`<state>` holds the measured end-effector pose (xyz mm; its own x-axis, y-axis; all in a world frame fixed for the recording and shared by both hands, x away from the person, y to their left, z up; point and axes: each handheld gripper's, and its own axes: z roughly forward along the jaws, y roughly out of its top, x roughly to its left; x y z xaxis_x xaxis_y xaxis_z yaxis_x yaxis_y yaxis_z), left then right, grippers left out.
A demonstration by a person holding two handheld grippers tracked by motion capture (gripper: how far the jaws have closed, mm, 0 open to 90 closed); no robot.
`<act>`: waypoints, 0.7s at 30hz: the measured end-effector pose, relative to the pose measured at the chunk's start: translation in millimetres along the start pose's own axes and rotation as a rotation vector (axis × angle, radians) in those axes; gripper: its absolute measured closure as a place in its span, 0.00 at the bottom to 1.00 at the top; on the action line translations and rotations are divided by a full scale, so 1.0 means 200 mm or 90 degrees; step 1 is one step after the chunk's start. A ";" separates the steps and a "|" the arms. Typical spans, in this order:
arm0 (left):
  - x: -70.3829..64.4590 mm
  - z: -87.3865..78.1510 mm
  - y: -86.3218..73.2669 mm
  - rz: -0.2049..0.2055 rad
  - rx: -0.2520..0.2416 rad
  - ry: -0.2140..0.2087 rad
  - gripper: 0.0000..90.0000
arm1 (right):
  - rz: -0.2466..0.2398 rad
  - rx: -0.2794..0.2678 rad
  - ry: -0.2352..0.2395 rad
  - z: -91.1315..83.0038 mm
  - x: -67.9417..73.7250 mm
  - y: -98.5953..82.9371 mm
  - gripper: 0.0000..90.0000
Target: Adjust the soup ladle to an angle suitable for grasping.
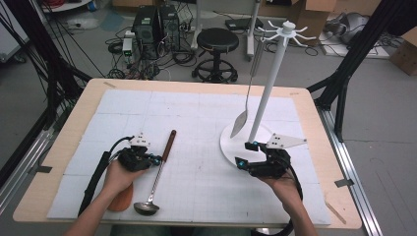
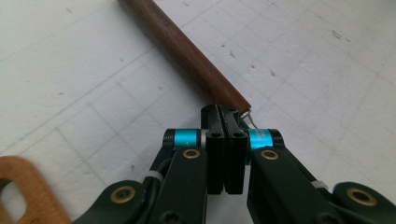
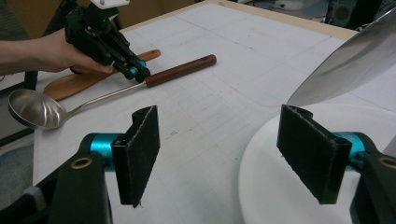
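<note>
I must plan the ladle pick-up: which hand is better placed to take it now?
Left. The left tool is at the ladle, shut where the wooden handle meets the metal stem. The right tool is open over the white stand base.

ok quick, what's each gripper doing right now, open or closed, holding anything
Left gripper: shut, jaws pressed together at the ladle where shaft meets wooden handle; whether it grips the shaft cannot be told.
Right gripper: open, holding nothing.
</note>
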<state>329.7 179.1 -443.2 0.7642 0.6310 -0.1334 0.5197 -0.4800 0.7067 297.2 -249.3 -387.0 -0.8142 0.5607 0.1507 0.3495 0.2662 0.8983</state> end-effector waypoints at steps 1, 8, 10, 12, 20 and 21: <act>-0.01 0.00 0.00 -0.001 0.000 -0.002 0.99 | 0.001 0.001 0.000 0.00 0.00 0.00 0.32; -0.03 0.02 0.01 0.012 0.004 -0.024 0.98 | -0.002 0.004 0.000 0.00 0.00 0.00 0.33; -0.04 0.02 0.01 0.016 0.005 -0.026 0.98 | 0.002 0.003 0.001 0.00 0.01 0.00 0.32; -0.05 0.02 0.01 0.020 0.006 -0.035 0.98 | 0.002 0.002 0.000 0.00 0.01 -0.01 0.33; -0.08 0.03 0.02 0.039 0.016 -0.042 0.98 | 0.003 0.009 0.003 0.02 0.01 -0.01 0.33; -0.08 0.03 0.02 0.039 0.016 -0.044 0.98 | 0.004 0.008 0.003 0.02 0.01 -0.01 0.33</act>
<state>321.9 162.4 -442.3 0.8190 0.5570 -0.1379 0.4797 -0.5328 0.6972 296.3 -246.6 -390.3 -0.8142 0.5588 0.1579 0.3603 0.2729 0.8920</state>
